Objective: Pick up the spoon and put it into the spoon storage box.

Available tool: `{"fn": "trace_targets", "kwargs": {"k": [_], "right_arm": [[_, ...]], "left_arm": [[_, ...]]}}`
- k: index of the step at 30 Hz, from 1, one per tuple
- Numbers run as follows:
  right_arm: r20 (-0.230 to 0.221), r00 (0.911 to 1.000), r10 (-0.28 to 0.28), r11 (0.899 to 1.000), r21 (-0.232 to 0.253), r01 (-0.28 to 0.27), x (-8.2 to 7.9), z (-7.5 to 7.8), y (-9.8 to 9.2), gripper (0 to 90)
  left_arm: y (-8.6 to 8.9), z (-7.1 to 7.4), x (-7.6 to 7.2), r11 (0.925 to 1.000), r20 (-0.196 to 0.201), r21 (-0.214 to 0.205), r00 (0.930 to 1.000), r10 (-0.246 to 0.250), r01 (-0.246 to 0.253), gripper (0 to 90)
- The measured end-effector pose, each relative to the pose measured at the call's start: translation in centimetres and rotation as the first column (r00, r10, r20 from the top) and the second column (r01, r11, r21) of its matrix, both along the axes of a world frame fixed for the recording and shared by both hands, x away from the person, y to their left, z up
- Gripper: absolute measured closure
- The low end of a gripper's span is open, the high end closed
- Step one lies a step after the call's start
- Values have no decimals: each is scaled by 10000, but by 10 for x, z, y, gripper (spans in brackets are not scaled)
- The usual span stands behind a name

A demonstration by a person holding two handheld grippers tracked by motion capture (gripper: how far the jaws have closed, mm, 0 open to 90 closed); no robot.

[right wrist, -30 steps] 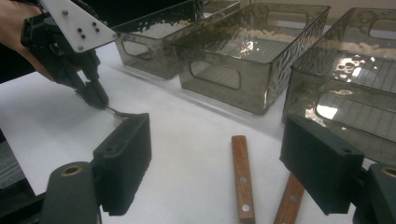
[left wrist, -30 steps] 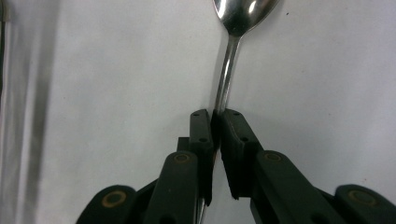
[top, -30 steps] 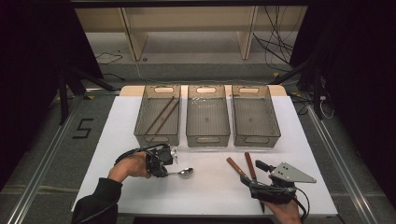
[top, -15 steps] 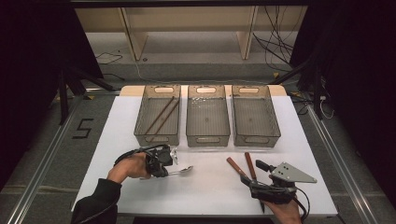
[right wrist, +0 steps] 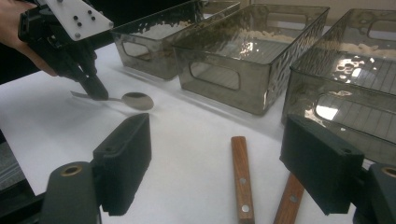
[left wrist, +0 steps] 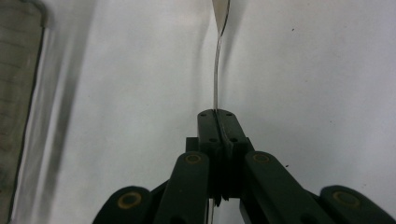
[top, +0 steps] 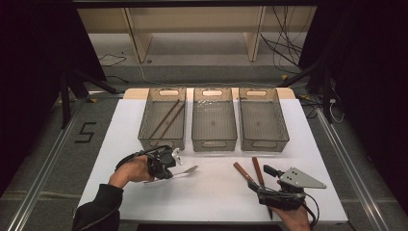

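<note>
Jaws of the left gripper [top: 168, 169] have just been closing and now clamp the thin metal handle of the spoon [top: 185, 172]; in the left gripper view the 2 pads [left wrist: 209, 126] meet on the handle [left wrist: 216, 70], which runs straight out from between them. The spoon lies near the table's [top: 211, 192] front edge, left of its middle, just in front of the leftmost of 3 clear bins [top: 162, 118], with its bowl pointing toward the table's right side. In the right gripper view the bowl [right wrist: 137, 101] rests on the white surface while the handle end sits under the left gripper [right wrist: 95, 88].

Jaws of the right gripper [top: 262, 190] stand wide apart with nothing between the pads [right wrist: 126, 161]. It hovers near the table's front right corner, held by a hand [top: 293, 219] at the front edge. 2 wooden-handled utensils [top: 250, 171] lie on the table just ahead of it, side by side and slightly splayed, in front of the gap between the middle bin [top: 214, 118] and the right bin [top: 262, 118]. The leftmost bin holds 2 dark chopsticks [top: 166, 118] lying diagonally.
</note>
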State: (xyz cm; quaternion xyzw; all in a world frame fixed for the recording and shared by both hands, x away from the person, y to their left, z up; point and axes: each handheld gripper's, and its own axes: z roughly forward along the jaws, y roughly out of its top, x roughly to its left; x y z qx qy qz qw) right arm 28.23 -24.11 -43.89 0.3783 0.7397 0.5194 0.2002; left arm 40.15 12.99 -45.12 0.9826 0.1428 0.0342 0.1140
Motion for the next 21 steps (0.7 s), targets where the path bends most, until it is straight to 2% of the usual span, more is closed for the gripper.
{"fn": "trace_targets", "kwargs": {"k": [3, 12, 13, 15, 17, 21], "right_arm": [[27, 10000, -17, 10000, 35, 17, 0, 0, 0, 252], [27, 10000, -29, 10000, 35, 29, 0, 0, 0, 252], [24, 10000, -23, 10000, 36, 23, 0, 0, 0, 252], [11, 10000, -24, 10000, 10, 24, 0, 0, 0, 252], [3, 10000, -24, 10000, 6, 24, 0, 0, 0, 252], [1, 10000, -23, 10000, 15, 23, 0, 0, 0, 252]], "left_arm": [[1, 3, 0, 9992, 26, -306, 9997, 263, -262, 891], [2, 7, 3, 9945, 82, -683, 9967, 807, -799, 891], [2, 9, 3, 9915, 115, -900, 9954, 952, -938, 891], [2, 10, 4, 9897, 115, -997, 9945, 1045, -1028, 891], [2, 13, 4, 9837, 130, -1241, 9911, 1326, -1300, 891], [2, 16, 4, 9791, 82, -1440, 9892, 1465, -1438, 891]]}}
